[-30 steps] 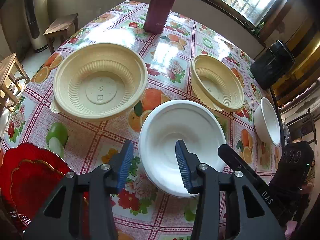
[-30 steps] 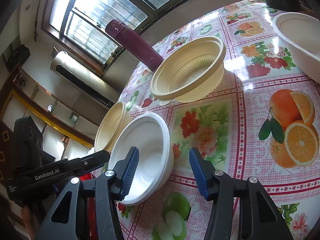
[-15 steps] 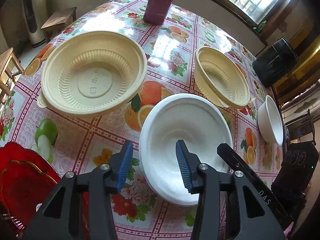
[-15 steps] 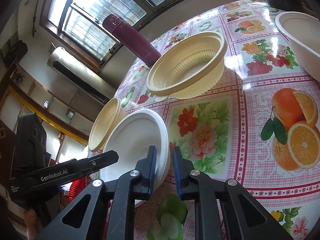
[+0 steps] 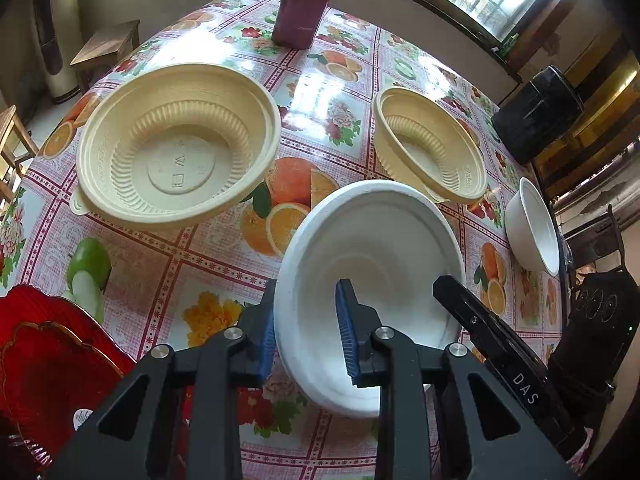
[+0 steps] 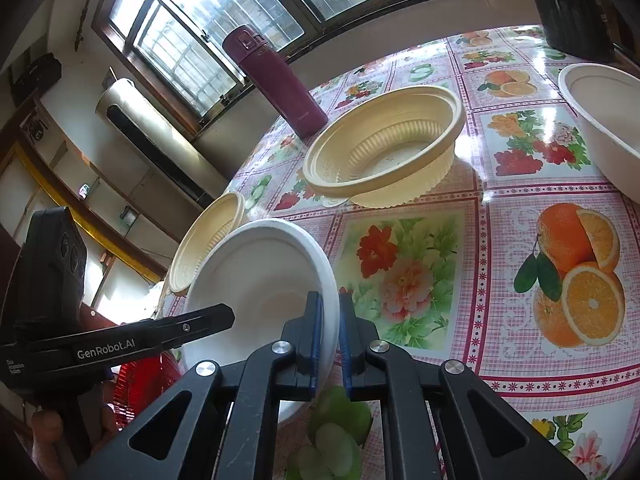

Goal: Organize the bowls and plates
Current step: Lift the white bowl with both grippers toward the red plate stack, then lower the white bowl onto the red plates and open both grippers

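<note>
A white plate (image 5: 372, 248) is tilted above the table; it also shows in the right wrist view (image 6: 260, 280). My right gripper (image 6: 329, 334) is shut on its rim. My left gripper (image 5: 306, 338) straddles the plate's near rim, one pad outside, one inside, with a gap left. Two beige ribbed bowls stand on the table, a large one (image 5: 176, 144) at left and one (image 5: 432, 148) at right. A white bowl (image 5: 534, 228) is at the far right. Red plates (image 5: 44, 364) lie at the lower left.
A maroon flask (image 5: 304, 4) stands at the table's far edge (image 6: 276, 80). The tablecloth (image 6: 520, 280) has fruit and flower prints. A black object (image 5: 538, 114) sits at the right edge. Wooden stools (image 5: 108, 48) stand beyond the table at left.
My right gripper closed on the white plate's rim and lifted it into a tilt. My left gripper moved forward so its pads straddle the plate's near rim.
</note>
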The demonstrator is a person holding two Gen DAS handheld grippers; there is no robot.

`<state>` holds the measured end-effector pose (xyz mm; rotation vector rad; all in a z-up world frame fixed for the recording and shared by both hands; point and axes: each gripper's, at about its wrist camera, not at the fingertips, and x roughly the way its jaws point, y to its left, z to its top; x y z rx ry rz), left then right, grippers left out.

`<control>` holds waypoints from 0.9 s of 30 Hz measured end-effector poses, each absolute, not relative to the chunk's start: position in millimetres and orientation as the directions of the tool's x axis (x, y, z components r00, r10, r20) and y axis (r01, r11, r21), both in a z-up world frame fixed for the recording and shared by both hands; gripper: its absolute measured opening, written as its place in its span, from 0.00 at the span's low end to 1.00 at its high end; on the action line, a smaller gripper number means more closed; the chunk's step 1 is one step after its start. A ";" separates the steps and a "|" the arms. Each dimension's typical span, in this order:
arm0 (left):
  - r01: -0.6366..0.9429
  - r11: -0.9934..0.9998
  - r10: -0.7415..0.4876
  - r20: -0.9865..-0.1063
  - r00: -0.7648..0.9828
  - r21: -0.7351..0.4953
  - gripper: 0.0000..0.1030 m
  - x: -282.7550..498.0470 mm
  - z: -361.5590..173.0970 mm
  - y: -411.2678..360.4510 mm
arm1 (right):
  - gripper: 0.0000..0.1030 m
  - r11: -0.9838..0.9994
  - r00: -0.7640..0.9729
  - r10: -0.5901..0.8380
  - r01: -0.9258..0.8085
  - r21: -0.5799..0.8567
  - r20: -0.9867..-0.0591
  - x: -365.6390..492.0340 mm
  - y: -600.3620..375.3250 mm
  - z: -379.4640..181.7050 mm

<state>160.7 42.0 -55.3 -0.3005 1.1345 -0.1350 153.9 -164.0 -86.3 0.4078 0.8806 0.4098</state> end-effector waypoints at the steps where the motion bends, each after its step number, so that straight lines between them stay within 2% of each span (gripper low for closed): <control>1: -0.041 0.952 -0.257 -0.869 0.423 -0.302 0.24 158.9 -52.5 42.0 | 0.07 0.844 0.572 0.507 -0.176 0.506 -0.645 152.4 -164.9 -84.7; 9: -0.006 0.965 -0.226 -0.843 0.488 -0.262 0.24 127.6 -18.4 60.6 | 0.08 0.826 0.599 0.541 -0.247 0.506 -0.591 123.9 -147.2 -59.9; 15: -0.009 0.982 -0.151 -0.818 0.556 -0.188 0.24 84.0 7.3 97.6 | 0.08 0.776 0.565 0.619 -0.334 0.534 -0.546 94.9 -108.3 -43.6; 21: -0.063 0.991 -0.058 -0.810 0.584 -0.116 0.24 43.6 8.3 139.6 | 0.08 0.760 0.512 0.649 -0.439 0.479 -0.562 66.7 -51.4 -34.8; 27: -0.101 0.992 -0.009 -0.842 0.539 -0.075 0.24 24.2 -21.1 164.8 | 0.08 0.786 0.494 0.604 -0.499 0.365 -0.625 43.5 -5.1 -46.2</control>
